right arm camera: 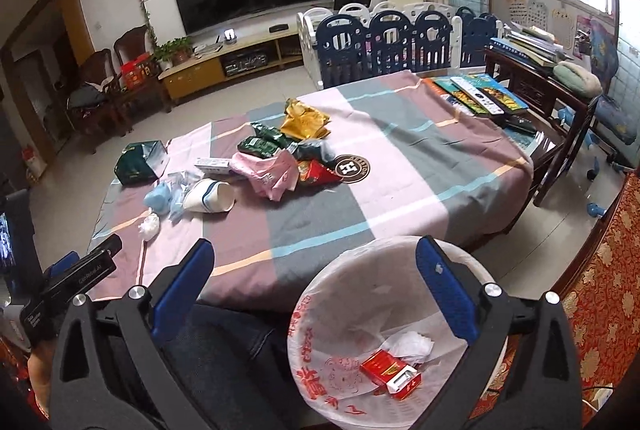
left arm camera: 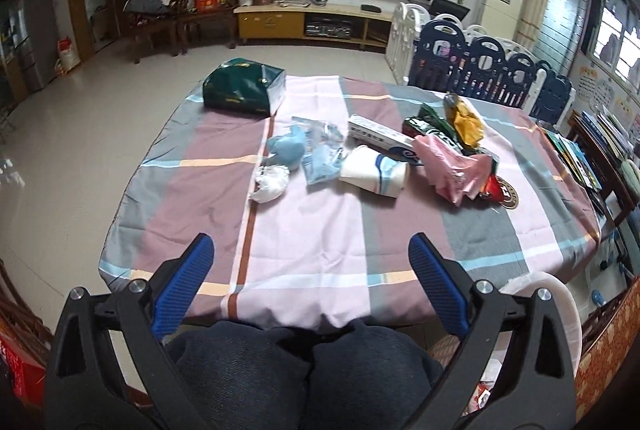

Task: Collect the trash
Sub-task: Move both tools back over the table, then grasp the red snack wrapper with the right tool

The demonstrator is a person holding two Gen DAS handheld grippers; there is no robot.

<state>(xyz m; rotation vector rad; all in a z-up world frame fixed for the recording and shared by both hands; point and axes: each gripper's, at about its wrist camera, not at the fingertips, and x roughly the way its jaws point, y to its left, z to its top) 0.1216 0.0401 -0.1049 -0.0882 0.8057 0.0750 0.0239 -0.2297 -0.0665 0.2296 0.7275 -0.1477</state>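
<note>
Both claws gape wide, empty: left claw, right claw. Paper cup lies far ahead on the bench; trash bin sits near right.

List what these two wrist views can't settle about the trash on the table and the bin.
- White plastic-lined waste bin: right wrist view cuts its near rim at the frame edge, and the right gripper finger crosses its right side; left wrist view shows only a rim sliver.
- Green and red snack wrappers: partly buried under the crumpled pink plastic bag in both views.
- Long white printed carton: print too small to read.
</note>
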